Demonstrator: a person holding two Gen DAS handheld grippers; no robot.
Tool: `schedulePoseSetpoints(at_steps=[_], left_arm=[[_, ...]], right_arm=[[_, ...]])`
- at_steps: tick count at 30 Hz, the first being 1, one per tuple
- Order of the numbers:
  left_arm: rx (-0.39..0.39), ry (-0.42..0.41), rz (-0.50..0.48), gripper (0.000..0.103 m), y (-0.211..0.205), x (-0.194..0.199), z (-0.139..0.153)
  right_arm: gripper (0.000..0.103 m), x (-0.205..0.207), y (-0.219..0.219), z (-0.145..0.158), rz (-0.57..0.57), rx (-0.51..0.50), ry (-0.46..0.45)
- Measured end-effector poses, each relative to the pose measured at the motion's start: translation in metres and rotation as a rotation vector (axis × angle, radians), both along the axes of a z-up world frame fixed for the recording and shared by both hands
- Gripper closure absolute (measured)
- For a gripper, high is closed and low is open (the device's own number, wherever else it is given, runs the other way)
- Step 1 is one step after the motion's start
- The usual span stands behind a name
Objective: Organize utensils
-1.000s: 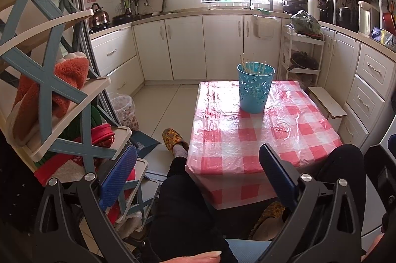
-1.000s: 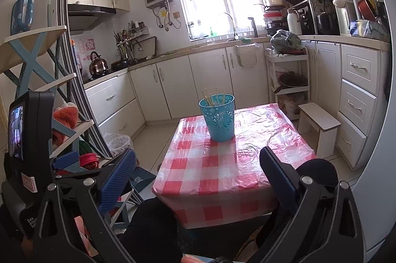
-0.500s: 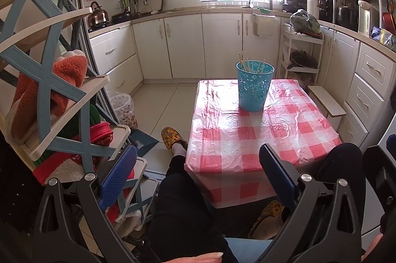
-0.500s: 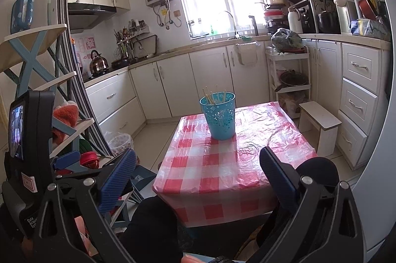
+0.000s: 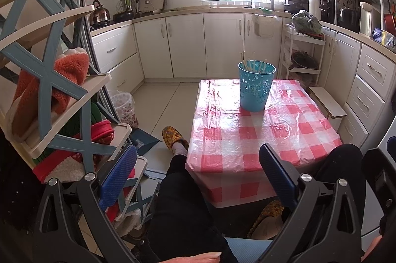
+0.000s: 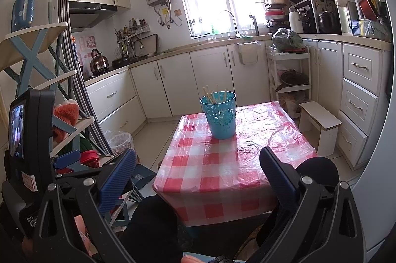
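A blue perforated utensil cup (image 5: pixel 256 87) (image 6: pixel 219 114) stands upright on the far part of a low table with a red-and-white checked cloth (image 5: pixel 247 136) (image 6: pixel 222 164). Several pale chopsticks (image 5: pixel 247 62) (image 6: pixel 210 95) stick up out of it. My left gripper (image 5: pixel 198 169) is open, held well short of the table's near edge, with nothing between its blue pads. My right gripper (image 6: pixel 198 171) is also open and empty, raised in front of the table's near edge. Both stay far from the cup.
A person's dark-trousered legs (image 5: pixel 178 201) and yellow slippers (image 5: pixel 173 136) sit at the near table edge. A blue-and-cream shelf rack (image 5: pixel 49 79) with cloths stands close on the left. A small white stool (image 6: pixel 319 121) and cabinets (image 6: pixel 358 99) flank the right; a bin (image 5: pixel 123 107) sits on the floor.
Both views have shifted very slightly; the grippers stay open and the cup and chopsticks have not moved.
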State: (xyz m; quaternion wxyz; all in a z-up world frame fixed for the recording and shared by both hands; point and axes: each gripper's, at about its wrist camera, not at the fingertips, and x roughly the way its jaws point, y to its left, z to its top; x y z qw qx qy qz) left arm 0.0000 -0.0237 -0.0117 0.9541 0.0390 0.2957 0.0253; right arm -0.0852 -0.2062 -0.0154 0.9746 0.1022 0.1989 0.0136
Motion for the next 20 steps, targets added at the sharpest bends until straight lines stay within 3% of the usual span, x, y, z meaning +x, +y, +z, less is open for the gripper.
schedulePoseSetpoints(at_steps=[8,20], left_arm=[[-0.002,-0.038,-0.005,0.008,0.0007,-0.0062,0.0008],[0.005,-0.025,-0.044,0.008,-0.0046,-0.0077,0.0015]], right_arm=[[0.007,-0.0017,-0.0007,-0.0009,-0.009,0.0,-0.01],[0.007,-0.0064,-0.0071,-0.0056,-0.019,0.019,-0.018]])
